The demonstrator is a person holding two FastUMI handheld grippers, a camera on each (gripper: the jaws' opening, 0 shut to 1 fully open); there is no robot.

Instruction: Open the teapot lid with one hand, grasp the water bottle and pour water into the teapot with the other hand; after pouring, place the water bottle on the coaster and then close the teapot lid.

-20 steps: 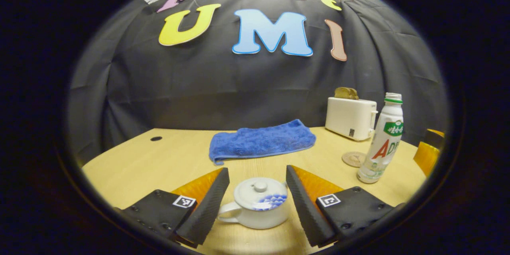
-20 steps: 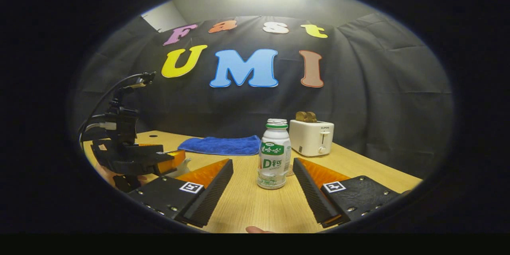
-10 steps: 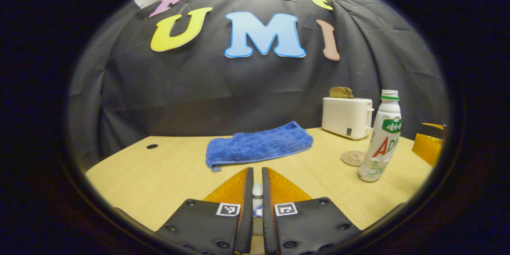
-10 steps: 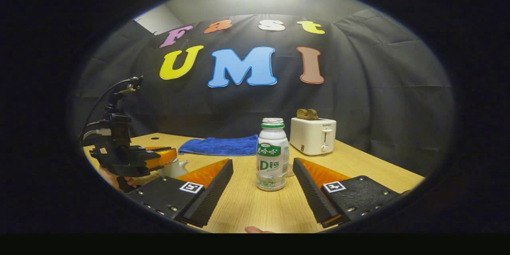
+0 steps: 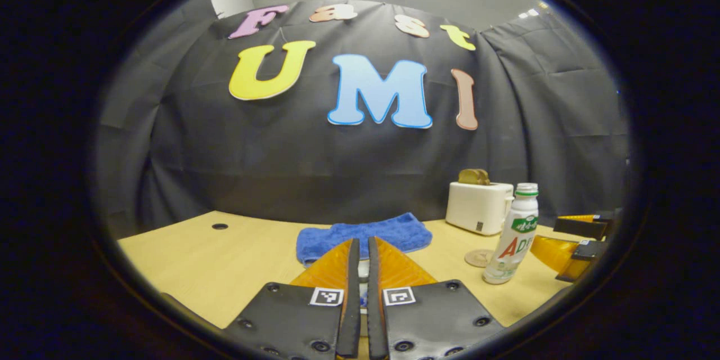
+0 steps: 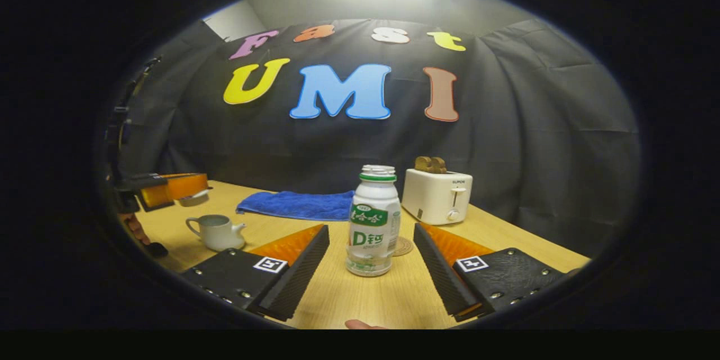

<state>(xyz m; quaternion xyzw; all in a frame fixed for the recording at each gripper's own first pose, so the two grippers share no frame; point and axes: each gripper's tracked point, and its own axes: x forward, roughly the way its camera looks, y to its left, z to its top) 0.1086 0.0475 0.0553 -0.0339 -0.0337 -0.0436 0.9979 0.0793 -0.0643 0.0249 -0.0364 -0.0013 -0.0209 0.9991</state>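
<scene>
The left gripper (image 5: 360, 287), seen in its own left gripper view, has its two fingers drawn nearly together, a thin slot between them. In the right gripper view the same left gripper (image 6: 188, 191) hangs in the air at the left edge, level, clamped on a small pale ceramic teapot lid (image 6: 194, 198), with part of the person's hand (image 6: 134, 228) below it. The right gripper (image 6: 365, 261) is held low with its fingers spread wide apart, gripping nothing.
</scene>
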